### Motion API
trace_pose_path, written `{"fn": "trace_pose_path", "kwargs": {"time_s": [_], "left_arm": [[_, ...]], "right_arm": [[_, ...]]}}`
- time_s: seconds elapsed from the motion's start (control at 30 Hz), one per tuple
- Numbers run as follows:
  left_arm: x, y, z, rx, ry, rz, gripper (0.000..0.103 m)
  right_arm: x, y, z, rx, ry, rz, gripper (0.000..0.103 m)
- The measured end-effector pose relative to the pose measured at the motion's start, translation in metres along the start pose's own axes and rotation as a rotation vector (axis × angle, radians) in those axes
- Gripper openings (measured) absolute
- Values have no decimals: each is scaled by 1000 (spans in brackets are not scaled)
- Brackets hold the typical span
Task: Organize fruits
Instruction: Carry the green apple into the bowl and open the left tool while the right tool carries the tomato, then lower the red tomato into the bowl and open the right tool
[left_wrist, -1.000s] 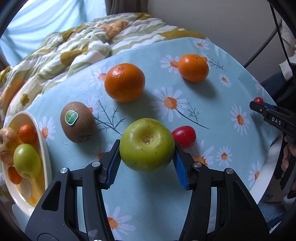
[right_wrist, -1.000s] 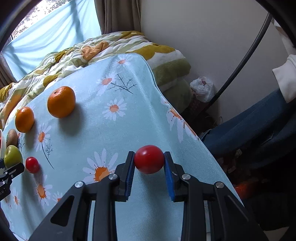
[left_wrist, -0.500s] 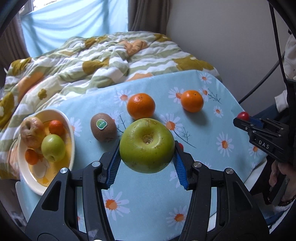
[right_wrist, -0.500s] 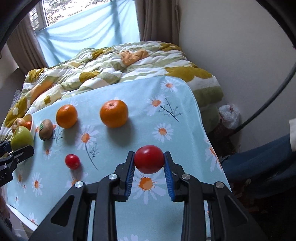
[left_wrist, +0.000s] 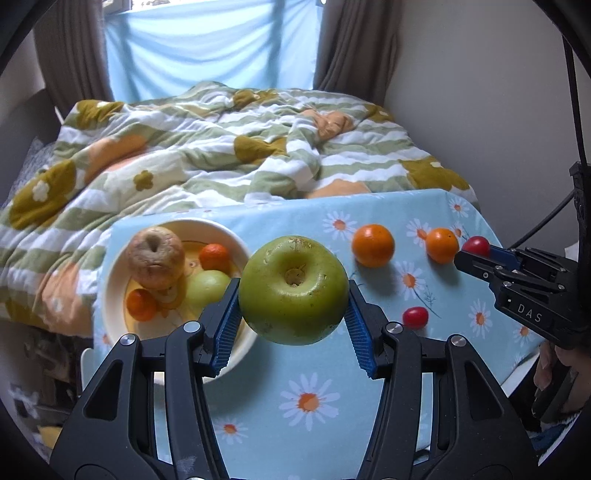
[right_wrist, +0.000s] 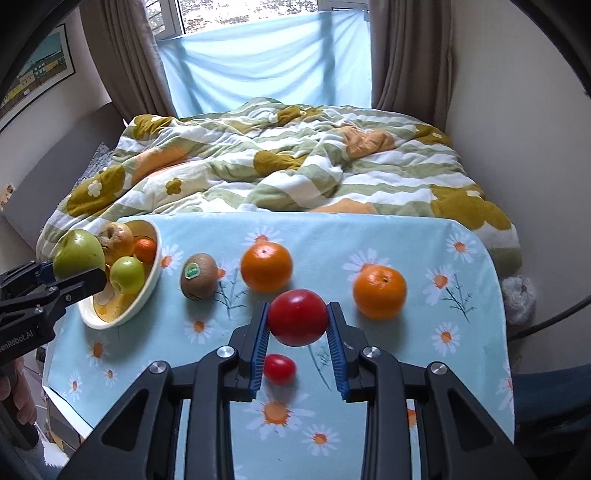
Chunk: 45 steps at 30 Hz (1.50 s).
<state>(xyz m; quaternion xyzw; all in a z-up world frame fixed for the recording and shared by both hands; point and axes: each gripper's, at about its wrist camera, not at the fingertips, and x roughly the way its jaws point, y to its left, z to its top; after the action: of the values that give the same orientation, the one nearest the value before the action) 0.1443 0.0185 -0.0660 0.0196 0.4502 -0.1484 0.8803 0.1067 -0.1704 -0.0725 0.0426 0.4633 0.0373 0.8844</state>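
left tongs (left_wrist: 293, 325) clamped on green apple (left_wrist: 293, 290) above bowl (left_wrist: 110, 275) rim | right tongs (right_wrist: 297, 345) pinching tomato (right_wrist: 297, 316) over table (right_wrist: 476, 314) | risk imo: apple dropped hard could knock bowl fruit out

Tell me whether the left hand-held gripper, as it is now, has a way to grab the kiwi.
Probably not yet. The left hand-held gripper is shut on a green apple, so its jaws are full. The kiwi itself lies uncovered on the cloth beside the bowl; dropping the apple off first should free the way.
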Motion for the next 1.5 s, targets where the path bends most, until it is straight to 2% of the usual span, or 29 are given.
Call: {"fn": "trace_pose_path", "kwargs": {"time_s": [0.3, 0.53, 0.73, 1.0, 1.07, 1.1, 1.13, 1.17, 1.23, 1.5], "left_arm": [[5, 75, -16, -32, 43, 28, 59], [30, 122, -31, -29, 109, 0, 59], [54, 139, -40, 9, 164, -39, 59], [72, 133, -47, 143, 185, -81, 59], [72, 132, -47, 167, 182, -96, 62], [71, 131, -47, 177, 176, -100, 70], [68, 130, -47, 186, 165, -100, 90], [64, 128, -46, 192, 148, -99, 100], [55, 128, -44, 194, 113, -108, 103], [40, 132, -53, 171, 132, -87, 103]], "right_arm": [[24, 81, 18, -66, 4, 59, 28], [42, 125, 17, -62, 30, 64, 28], [56, 145, 10, -33, 51, 39, 28], [70, 155, 2, 30, 73, 2, 28], [72, 156, 1, 41, 75, -4, 28], [71, 157, 1, 44, 75, -7, 28], [70, 158, 2, 47, 74, -9, 28], [69, 158, 2, 49, 71, -13, 28], [65, 159, 4, 50, 65, -16, 28], [60, 162, 13, 22, 52, -5, 28]]}}
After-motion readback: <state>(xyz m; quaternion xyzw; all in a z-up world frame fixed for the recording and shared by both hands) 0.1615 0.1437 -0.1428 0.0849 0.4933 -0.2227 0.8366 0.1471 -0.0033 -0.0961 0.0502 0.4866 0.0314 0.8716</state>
